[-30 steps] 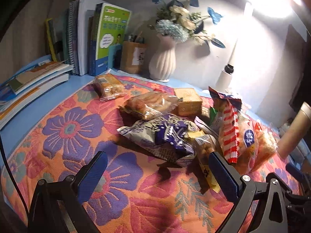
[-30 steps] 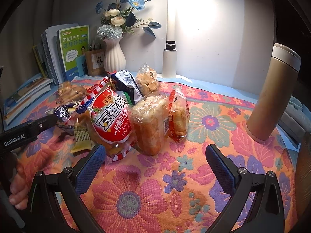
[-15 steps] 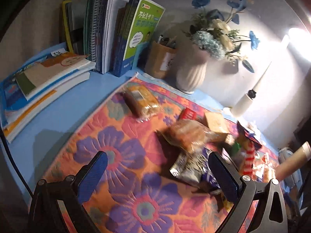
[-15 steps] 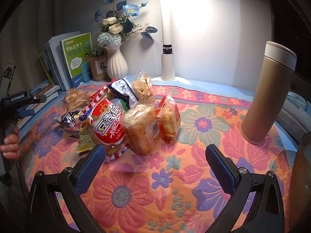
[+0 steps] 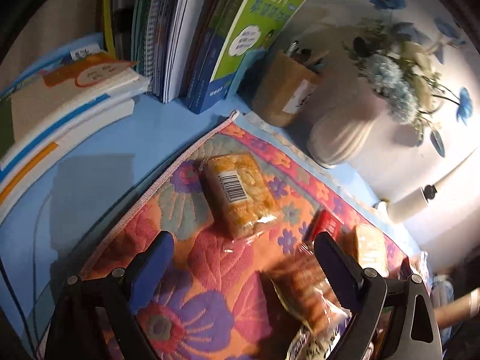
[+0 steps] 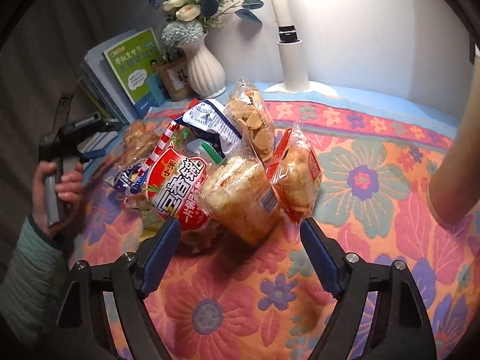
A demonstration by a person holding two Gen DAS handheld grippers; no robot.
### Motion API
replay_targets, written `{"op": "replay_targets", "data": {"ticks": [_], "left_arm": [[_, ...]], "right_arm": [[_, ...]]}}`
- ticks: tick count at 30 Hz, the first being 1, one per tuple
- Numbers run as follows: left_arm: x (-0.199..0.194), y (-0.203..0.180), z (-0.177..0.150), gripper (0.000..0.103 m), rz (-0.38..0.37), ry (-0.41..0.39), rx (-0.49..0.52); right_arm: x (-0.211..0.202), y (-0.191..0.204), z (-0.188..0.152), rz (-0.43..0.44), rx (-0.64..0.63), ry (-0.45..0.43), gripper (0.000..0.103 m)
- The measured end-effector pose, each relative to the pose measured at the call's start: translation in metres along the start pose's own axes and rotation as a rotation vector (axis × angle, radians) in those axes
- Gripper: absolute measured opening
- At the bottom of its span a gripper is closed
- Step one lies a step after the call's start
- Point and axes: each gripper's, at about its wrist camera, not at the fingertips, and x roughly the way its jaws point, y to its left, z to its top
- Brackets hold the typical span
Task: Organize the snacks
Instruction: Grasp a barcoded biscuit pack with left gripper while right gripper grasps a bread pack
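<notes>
Left wrist view: wrapped biscuit pack (image 5: 240, 192), barcode up, lying flat at centre frame on flowered cloth (image 5: 195, 309), just above the gap between the fingers. Left gripper (image 5: 243, 258) spread wide, nothing between the blue pads (image 5: 156, 258). Blurred bread pack (image 5: 303, 288) at lower right, partly behind the right finger; small red packet (image 5: 325, 225) and square cracker pack (image 5: 369, 249) further right, near the cloth's edge. Upright books (image 5: 210, 30) across the top of the frame, stacked flat books (image 5: 60, 105) at upper left, brown pen holder (image 5: 285, 90) and ribbed white vase (image 5: 342, 138) with blue flowers (image 5: 390, 90) at upper right, all on blue tabletop (image 5: 90, 174).

Right wrist view: heap of snacks at centre frame, just above the fingertips. Clear tub-shaped pack of puffed crackers (image 6: 240, 198) at the front, tilted; red-and-white bag with large characters (image 6: 177, 186) touching it on the left; red-edged cake pack (image 6: 297, 177) leaning on its right; bag of round biscuits (image 6: 252, 120) standing behind; blue-and-white bag (image 6: 207, 120) beside that. Right gripper (image 6: 240, 246) spread wide, holding nothing, pads apart from the heap. Hand (image 6: 57, 189) gripping the other tool's handle at left edge. Tan cylinder (image 6: 453, 165) at right edge, white lamp post (image 6: 291, 51) at top centre.
</notes>
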Motion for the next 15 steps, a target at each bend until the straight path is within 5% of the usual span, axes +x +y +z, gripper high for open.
{"op": "replay_targets", "data": {"ticks": [8,12,15], "left_arm": [[0.043,-0.002,0.017,0.093,0.062,0.015,-0.047],[0.059,-0.01,0.017,0.092,0.112,0.003,-0.007],[0.063,-0.02,0.015,0.061,0.149,-0.009,0.074]], "right_arm": [[0.037,0.009,0.02,-0.008,-0.183,0.058,0.082],[0.04,0.009,0.023,0.056,-0.206,0.039,0.082],[0.044,0.006,0.024,0.109,-0.185,0.029,0.082]]}}
